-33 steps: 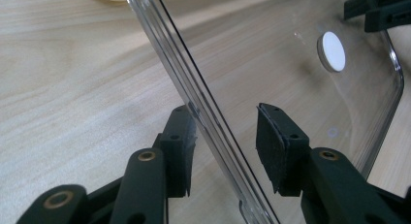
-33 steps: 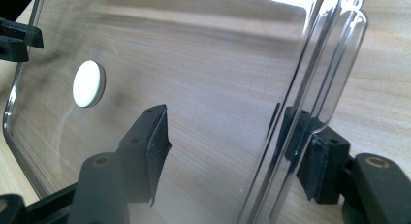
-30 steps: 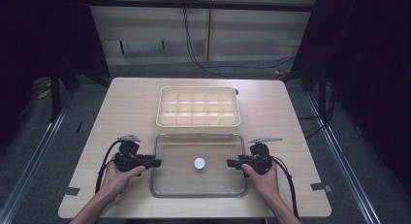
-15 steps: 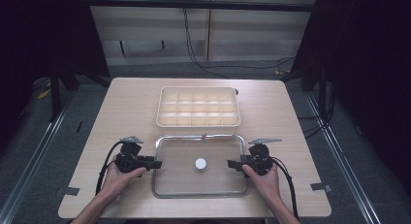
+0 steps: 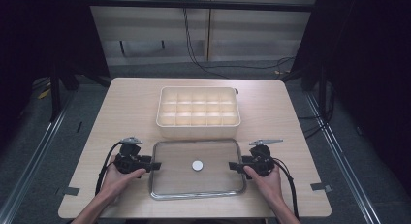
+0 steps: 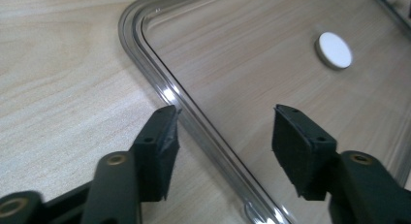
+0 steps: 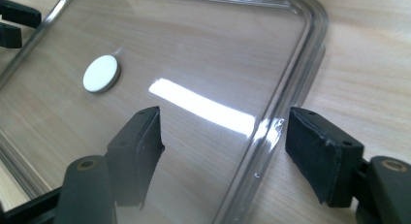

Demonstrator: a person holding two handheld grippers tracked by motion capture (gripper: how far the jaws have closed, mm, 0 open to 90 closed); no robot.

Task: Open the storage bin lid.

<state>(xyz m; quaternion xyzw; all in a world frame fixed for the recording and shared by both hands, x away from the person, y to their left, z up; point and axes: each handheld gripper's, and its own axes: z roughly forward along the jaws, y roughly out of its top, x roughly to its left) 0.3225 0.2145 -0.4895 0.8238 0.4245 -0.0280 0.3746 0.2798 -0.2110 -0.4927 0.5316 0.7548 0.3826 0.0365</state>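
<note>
jaws of both the left gripper (image 5: 154, 165) and right gripper (image 5: 232, 165) gape, straddling opposite rims of the clear rectangular plastic lid with white centre disc (image 5: 208, 183), flat at the wooden table (image 5: 126, 105) near edge; cream compartment tray (image 5: 197, 110) apparently uncovered, lid ungrasped.

Table (image 5: 121, 112): my light wooden worktop, rounded corners.
Far centre: cream compartment tray (image 5: 198, 111) resting on it.
Near centre: clear lid (image 5: 196, 184) lying flat before me, white knob (image 5: 197, 165) at its middle.
</note>
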